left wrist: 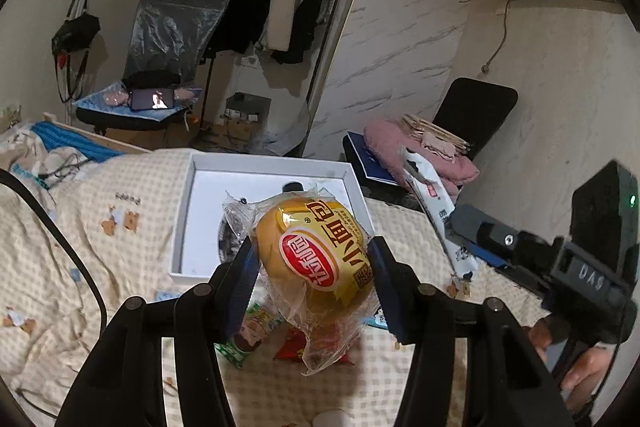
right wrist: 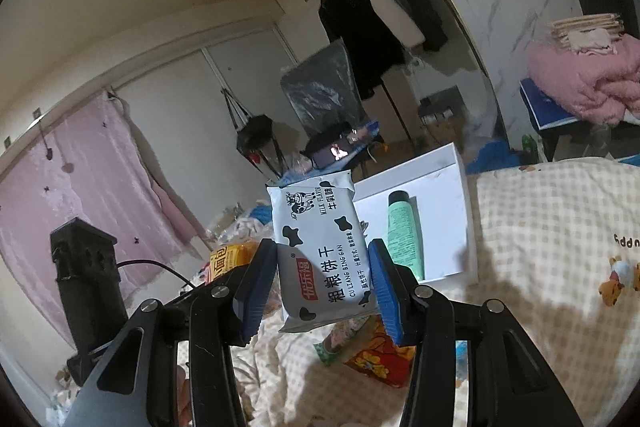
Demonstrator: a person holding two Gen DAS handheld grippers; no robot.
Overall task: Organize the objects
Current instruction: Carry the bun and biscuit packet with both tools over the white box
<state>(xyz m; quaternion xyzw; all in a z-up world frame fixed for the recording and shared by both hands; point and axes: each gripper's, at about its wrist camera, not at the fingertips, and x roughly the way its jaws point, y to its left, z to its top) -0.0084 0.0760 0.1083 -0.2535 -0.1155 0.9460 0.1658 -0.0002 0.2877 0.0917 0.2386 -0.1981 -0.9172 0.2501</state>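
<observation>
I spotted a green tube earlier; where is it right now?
In the right wrist view, the green tube lies inside the white box on the bed, just beyond the biscuit pack.

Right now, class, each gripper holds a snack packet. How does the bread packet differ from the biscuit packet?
1. The bread packet has a clear wrapper with a yellow and red label; the biscuit packet is white with black cow patches.
2. The bread packet is rounded and bulging; the biscuit packet is flat and rectangular.
3. The left gripper holds the bread packet; the right gripper holds the biscuit packet.

Both are pinched between blue pads, lifted above the bed.
</observation>
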